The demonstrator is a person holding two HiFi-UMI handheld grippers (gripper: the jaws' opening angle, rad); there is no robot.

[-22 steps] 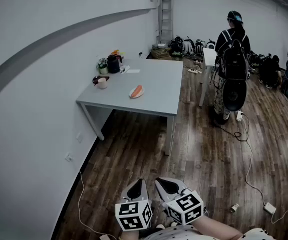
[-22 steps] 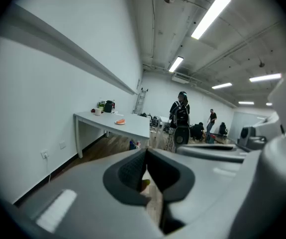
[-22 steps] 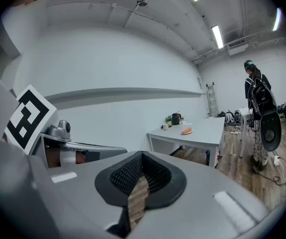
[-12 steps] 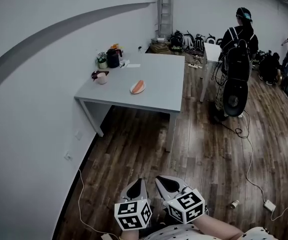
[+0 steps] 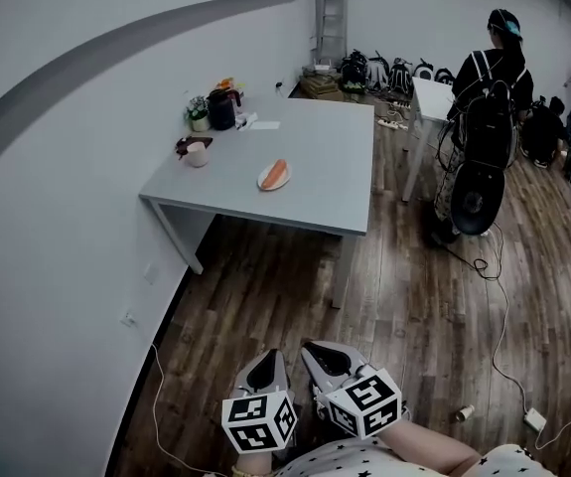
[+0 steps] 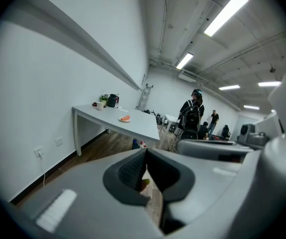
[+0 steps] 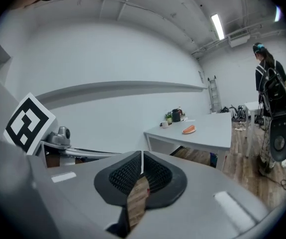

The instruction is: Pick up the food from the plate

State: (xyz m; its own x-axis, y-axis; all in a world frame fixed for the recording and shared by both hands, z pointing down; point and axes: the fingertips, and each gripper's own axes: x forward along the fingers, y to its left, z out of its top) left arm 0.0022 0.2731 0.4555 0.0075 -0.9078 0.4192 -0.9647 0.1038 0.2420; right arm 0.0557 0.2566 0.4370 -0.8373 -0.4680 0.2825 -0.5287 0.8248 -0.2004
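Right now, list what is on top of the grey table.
On the table: a plate holding orange food, a white cup, a dark jug, a small plant and a paper. What stands behind the jug is mostly covered.

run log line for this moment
phase: pre-reach | left gripper: shut, empty | right gripper: shut, empty | food: on plate on table, untouched, far ahead
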